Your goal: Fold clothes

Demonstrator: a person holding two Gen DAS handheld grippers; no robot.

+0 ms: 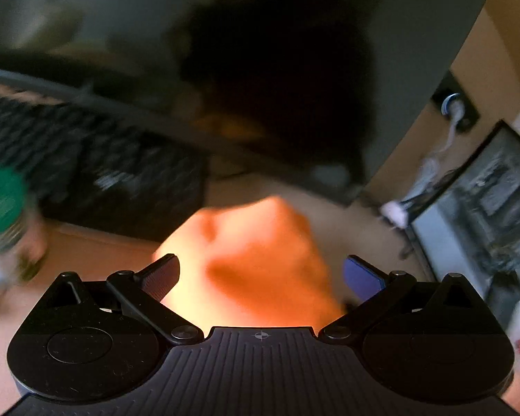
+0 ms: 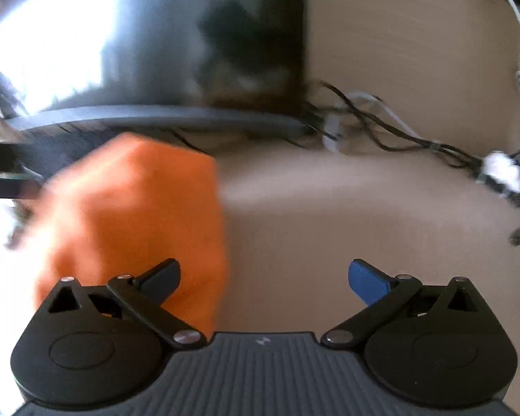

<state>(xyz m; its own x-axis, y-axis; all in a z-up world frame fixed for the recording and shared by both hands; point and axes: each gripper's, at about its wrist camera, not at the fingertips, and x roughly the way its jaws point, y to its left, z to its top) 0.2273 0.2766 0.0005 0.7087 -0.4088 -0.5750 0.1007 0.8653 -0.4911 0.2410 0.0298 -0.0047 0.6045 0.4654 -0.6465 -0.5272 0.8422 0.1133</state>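
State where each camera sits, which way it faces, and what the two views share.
Left wrist: on the left gripper, looking along open fingers at an orange cloth on the table, monitor behind; only the gripper shows.
Right wrist: on the right gripper, open over the table, cloth at left, cables right.
Shared: cloth, table, monitor.

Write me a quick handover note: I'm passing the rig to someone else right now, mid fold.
Left hand-held gripper: open, orange cloth bunched between its fingers, not clamped.
Right hand-held gripper: open, holding nothing; the cloth lies by its left finger.
The cloth sits crumpled on the tan table, near the dark monitor and cables.
Done: no neat fold visible; frames are blurred.
Left: spread, fold.
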